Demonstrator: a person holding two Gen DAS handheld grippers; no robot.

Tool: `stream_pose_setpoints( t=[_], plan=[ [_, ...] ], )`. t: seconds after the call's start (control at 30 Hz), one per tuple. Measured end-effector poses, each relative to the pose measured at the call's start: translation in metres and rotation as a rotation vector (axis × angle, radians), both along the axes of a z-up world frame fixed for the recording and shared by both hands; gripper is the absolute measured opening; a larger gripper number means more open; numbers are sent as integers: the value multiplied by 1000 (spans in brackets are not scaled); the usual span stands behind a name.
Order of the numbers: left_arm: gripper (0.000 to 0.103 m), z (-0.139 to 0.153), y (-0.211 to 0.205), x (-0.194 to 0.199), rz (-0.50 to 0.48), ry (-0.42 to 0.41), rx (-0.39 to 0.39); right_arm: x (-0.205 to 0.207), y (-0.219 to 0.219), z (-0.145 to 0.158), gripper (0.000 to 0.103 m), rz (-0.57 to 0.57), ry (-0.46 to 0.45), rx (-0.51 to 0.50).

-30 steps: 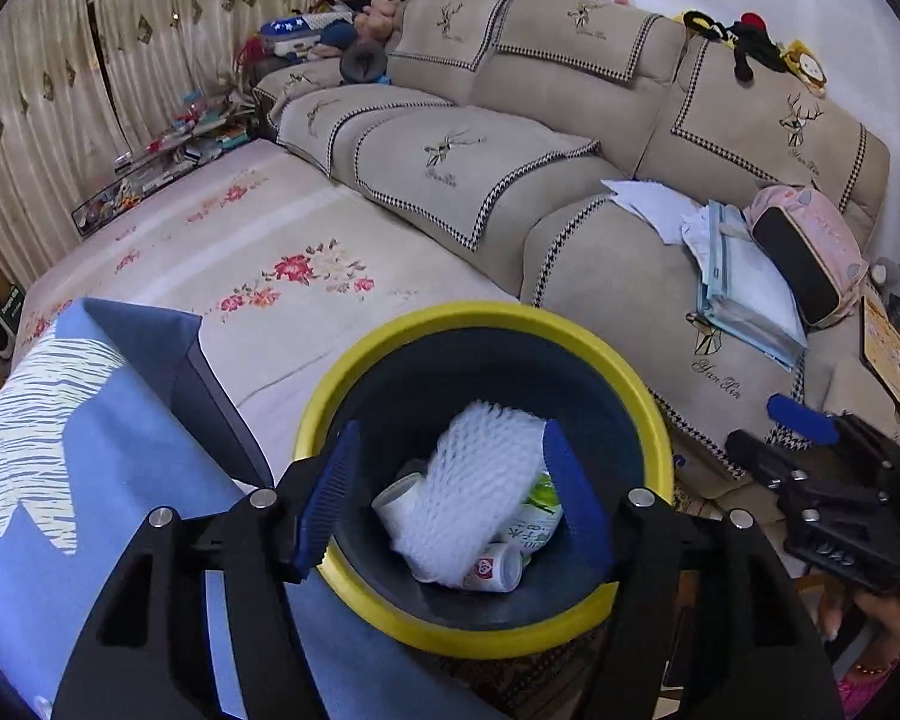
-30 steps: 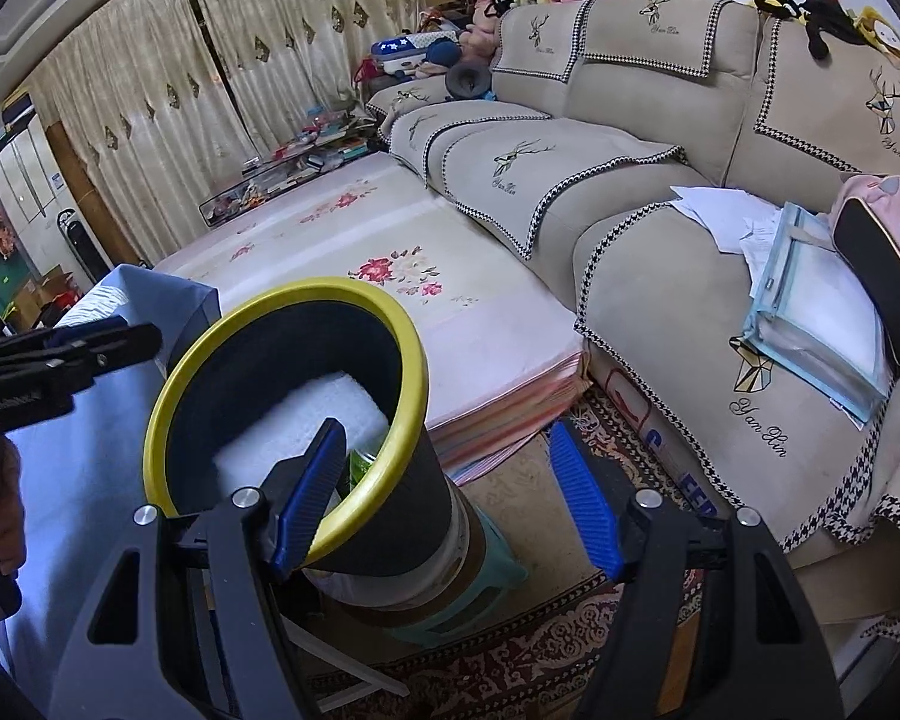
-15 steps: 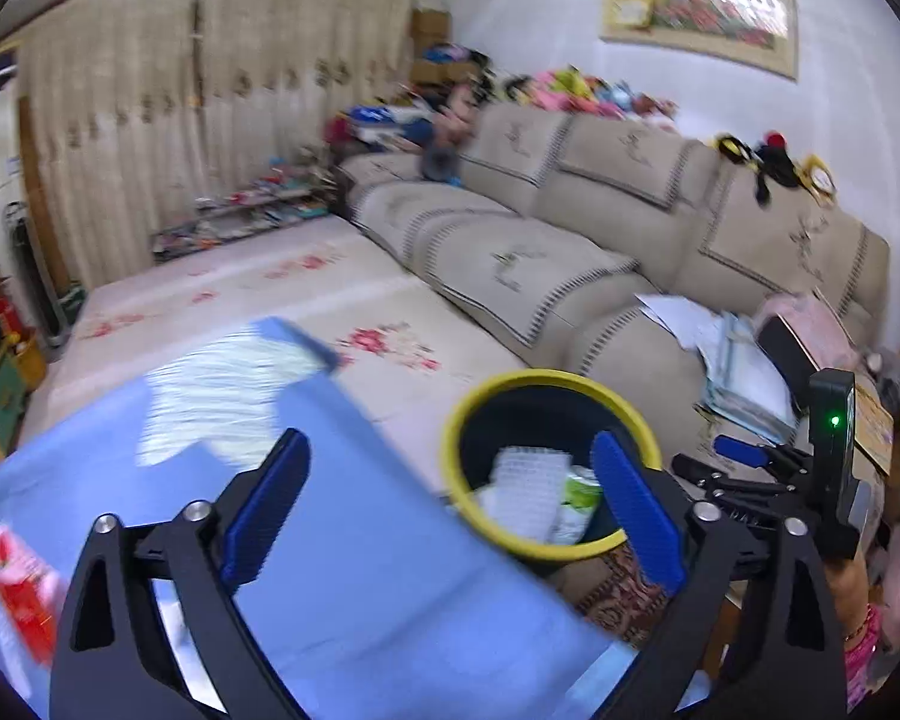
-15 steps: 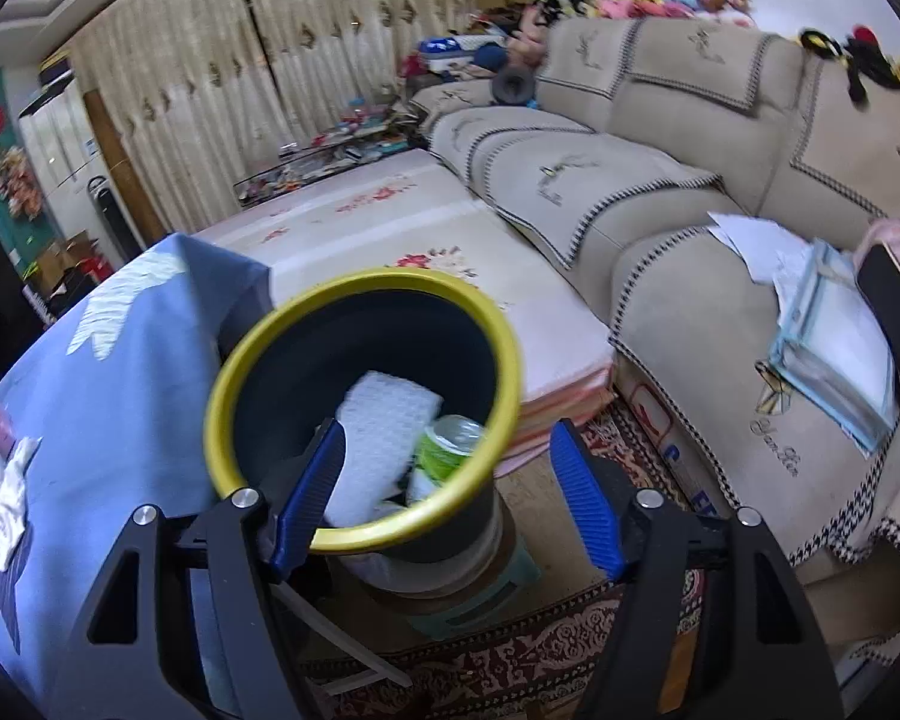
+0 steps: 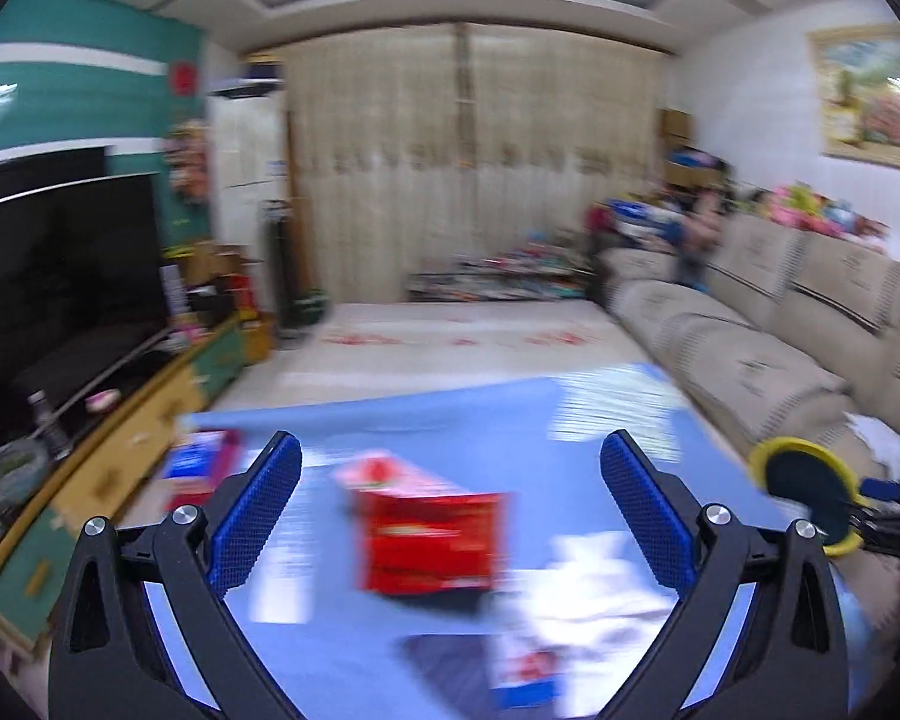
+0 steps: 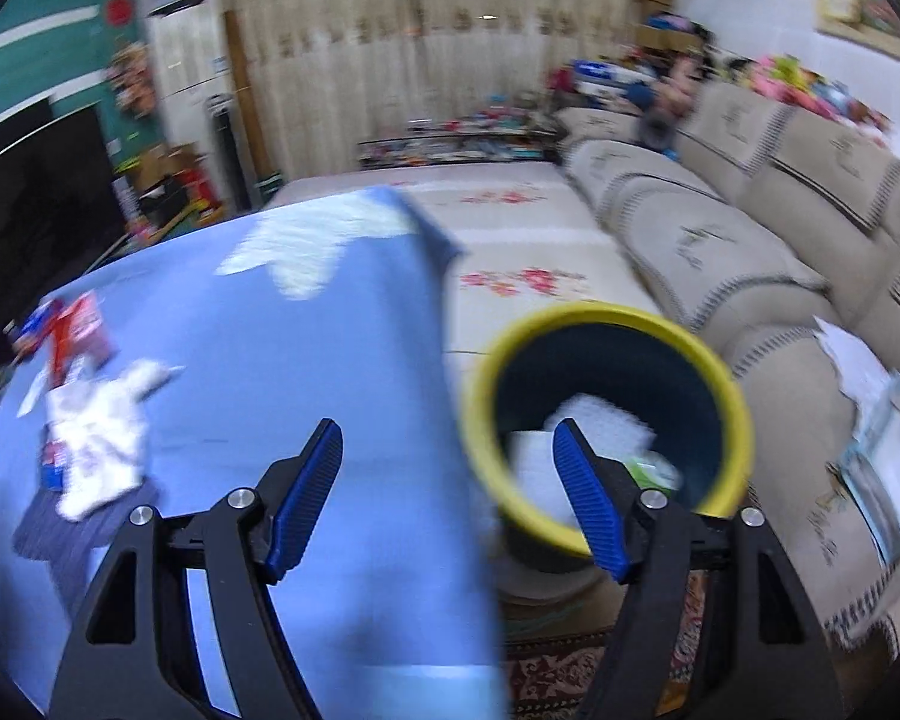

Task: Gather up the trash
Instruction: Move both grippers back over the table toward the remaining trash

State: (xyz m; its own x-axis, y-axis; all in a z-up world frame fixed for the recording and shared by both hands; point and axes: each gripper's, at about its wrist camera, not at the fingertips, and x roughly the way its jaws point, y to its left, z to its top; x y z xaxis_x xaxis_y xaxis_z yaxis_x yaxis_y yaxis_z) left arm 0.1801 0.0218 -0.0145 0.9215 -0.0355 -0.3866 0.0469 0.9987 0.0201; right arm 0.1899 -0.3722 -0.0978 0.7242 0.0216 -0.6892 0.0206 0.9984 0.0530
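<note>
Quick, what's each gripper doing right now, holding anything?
Left gripper: open, jaws just opened wide, nothing between them.
Right gripper: open, holding nothing.

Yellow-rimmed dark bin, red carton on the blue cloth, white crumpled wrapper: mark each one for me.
Yellow-rimmed dark bin (image 6: 727,387): right wrist view, on the right side of its yellow rim.
Red carton (image 5: 429,531): left wrist view, on its blurred red front face.
White crumpled wrapper (image 6: 99,450): right wrist view, on its middle, lying on the blue cloth.
</note>
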Motion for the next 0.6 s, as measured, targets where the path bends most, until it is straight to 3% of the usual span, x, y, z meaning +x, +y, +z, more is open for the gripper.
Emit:
stream_pose_setpoints(
  t=[0.23,0.43,0.6],
  plan=[
    [98,-29,103,8,213,-23,-92,19,111,-3,69,223,32,-31],
    [98,-44,133,14,242,-7,-117,34,173,-15,69,336,64,-69],
    [98,-48,124,11,210,-6,-113,53,195,-32,69,362,125,-97]
  ],
)
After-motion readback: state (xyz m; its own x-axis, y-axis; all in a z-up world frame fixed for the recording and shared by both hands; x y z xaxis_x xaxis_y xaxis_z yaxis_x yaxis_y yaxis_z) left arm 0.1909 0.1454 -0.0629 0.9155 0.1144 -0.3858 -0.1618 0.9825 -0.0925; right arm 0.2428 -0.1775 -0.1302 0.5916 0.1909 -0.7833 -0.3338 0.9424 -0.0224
